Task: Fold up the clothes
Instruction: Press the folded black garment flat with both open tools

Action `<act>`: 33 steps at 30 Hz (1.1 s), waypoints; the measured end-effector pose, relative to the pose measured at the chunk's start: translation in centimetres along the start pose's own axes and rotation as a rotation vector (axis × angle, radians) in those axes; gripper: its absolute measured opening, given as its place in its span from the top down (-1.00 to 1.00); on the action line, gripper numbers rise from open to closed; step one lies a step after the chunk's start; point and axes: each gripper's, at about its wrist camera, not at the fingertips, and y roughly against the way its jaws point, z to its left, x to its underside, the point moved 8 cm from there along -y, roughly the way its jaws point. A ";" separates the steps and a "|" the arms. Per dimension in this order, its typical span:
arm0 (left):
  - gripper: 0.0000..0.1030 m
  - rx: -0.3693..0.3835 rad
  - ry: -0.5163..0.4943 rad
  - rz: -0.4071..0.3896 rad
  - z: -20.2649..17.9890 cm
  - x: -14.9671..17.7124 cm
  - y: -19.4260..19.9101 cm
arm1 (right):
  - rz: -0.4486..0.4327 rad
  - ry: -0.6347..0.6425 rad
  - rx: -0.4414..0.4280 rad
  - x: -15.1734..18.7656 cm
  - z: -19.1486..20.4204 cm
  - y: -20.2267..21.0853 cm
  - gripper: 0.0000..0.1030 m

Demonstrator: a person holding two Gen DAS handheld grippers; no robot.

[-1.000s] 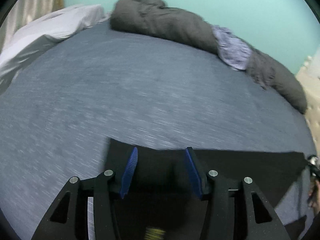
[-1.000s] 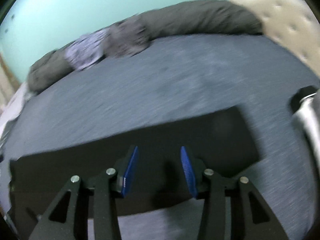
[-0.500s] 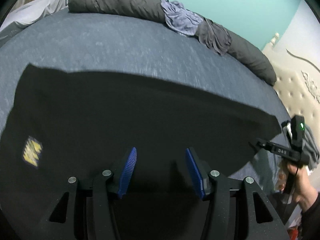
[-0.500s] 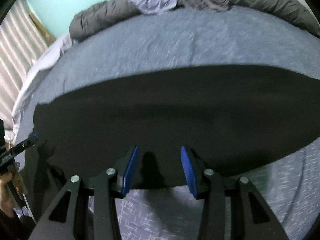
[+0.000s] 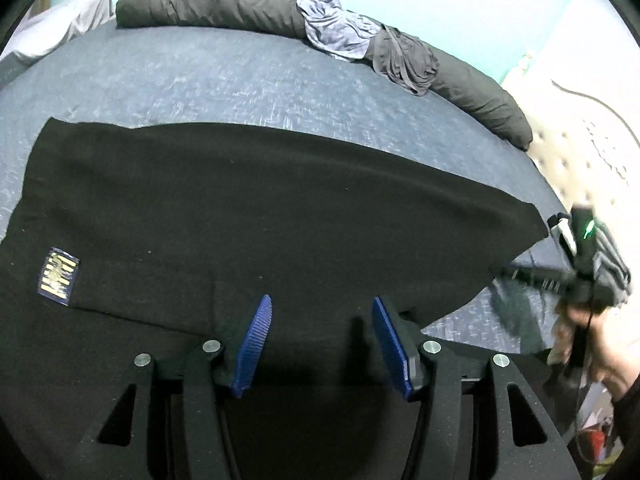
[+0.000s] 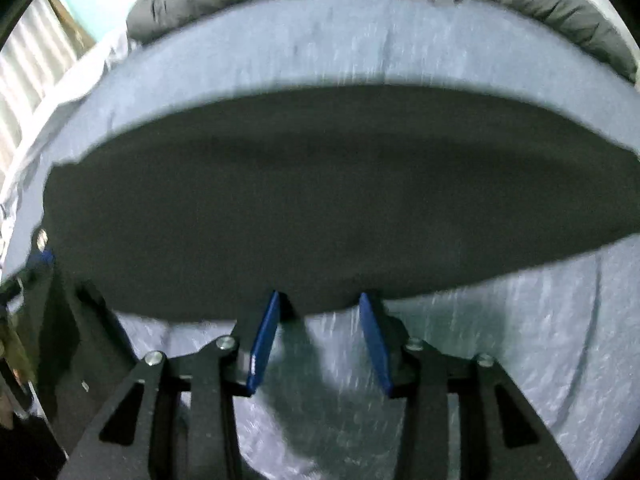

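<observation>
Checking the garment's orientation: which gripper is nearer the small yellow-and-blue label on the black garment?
Left. The left gripper hovers over the black garment with the label nearby; the right gripper sits at the garment's opposite end.

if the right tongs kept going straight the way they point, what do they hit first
Most likely the near edge of the black garment lying flat on the blue-grey bed sheet. The right tongs stand open with that hem just ahead of their tips, though depth is hard to judge.
</observation>
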 end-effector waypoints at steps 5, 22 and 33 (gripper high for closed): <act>-0.13 -0.004 0.019 0.007 0.9 0.3 0.0 | -0.008 0.014 -0.051 -2.4 2.8 -1.5 0.18; -0.19 0.005 0.048 -0.003 1.4 -0.4 -0.5 | 0.069 0.039 -0.093 -0.3 5.3 -2.2 0.57; -0.22 0.003 0.077 -0.021 3.1 -0.5 0.7 | 0.122 0.120 -0.141 0.4 12.5 -5.7 0.38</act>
